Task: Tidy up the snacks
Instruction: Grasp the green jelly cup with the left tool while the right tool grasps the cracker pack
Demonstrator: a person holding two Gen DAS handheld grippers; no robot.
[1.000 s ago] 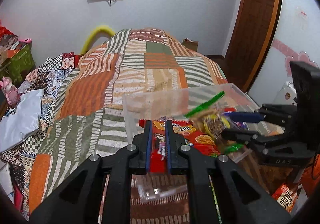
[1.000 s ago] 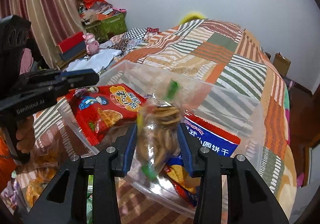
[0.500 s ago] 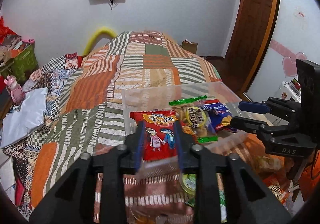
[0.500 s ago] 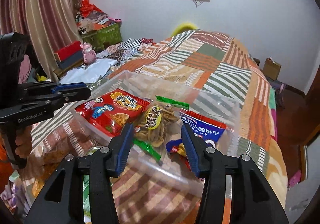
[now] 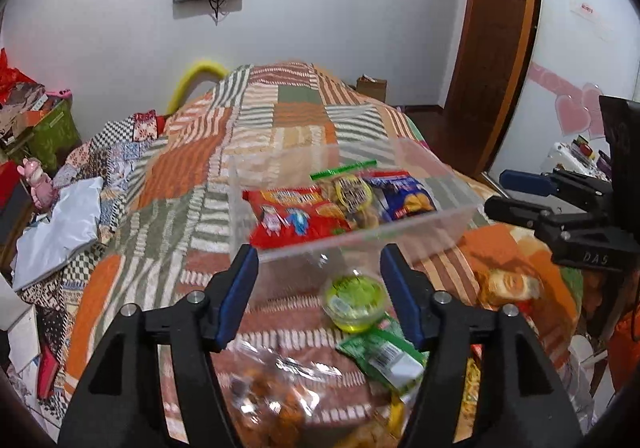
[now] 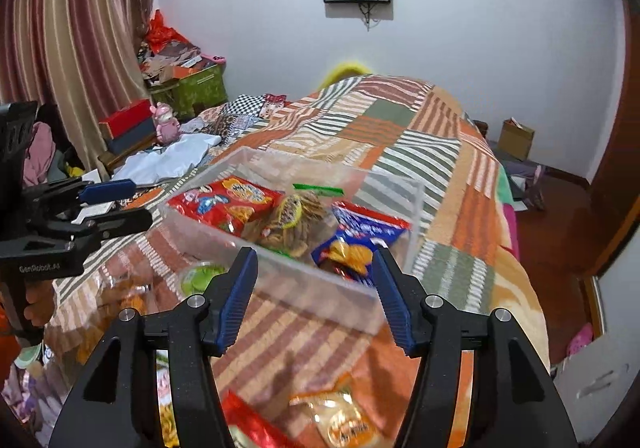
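Now both the left hand-held gripper and the right hand-held gripper hang spread and empty over the bed, just short of the clear bin holding three packets. Loose snacks lie nearer: a green jelly cup, probably slippery and best pinched across its rim, and a crinkly cookie bag, light, soft and crushable, best taken by its sealed edge.

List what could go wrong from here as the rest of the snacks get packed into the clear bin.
1. The clear plastic bin sits on a soft patchwork quilt; pressing on it could tip it.
2. The small round green jelly cup lies right against the bin's near wall between the open left hand-held gripper fingers; a grasp may knock the bin.
3. The open right hand-held gripper hangs close by, so the two could collide.
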